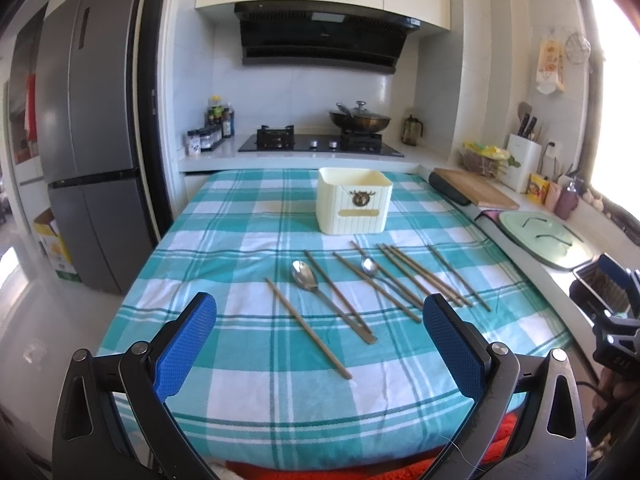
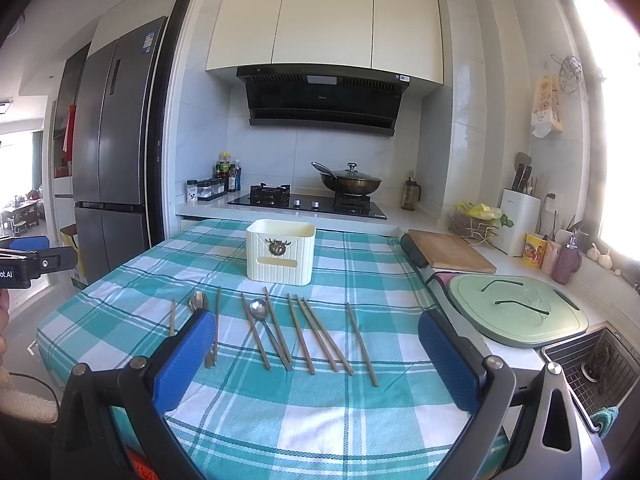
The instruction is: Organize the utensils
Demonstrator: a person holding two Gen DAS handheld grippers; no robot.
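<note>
Several brown chopsticks point(image 1: 308, 328) point(image 2: 362, 344) and two metal spoons, a large one point(image 1: 306, 276) point(image 2: 199, 301) and a small one point(image 1: 369, 266) point(image 2: 259, 309), lie in a row on the teal checked tablecloth point(image 1: 256, 392) point(image 2: 320, 412). A cream utensil holder box point(image 1: 354, 200) point(image 2: 281, 251) stands behind them. My left gripper point(image 1: 320, 312) is open and empty, held above the near side of the row. My right gripper point(image 2: 318, 332) is open and empty, also short of the row. The right gripper's body shows at the right edge of the left wrist view point(image 1: 608, 300).
A wooden cutting board point(image 1: 476, 188) point(image 2: 450, 256), a green lid point(image 1: 544, 236) point(image 2: 516, 312) and a sink rack point(image 2: 596, 364) lie on the counter to the right. A stove with a wok point(image 1: 360, 120) point(image 2: 348, 182) stands behind the table. A fridge point(image 1: 88, 132) stands at left.
</note>
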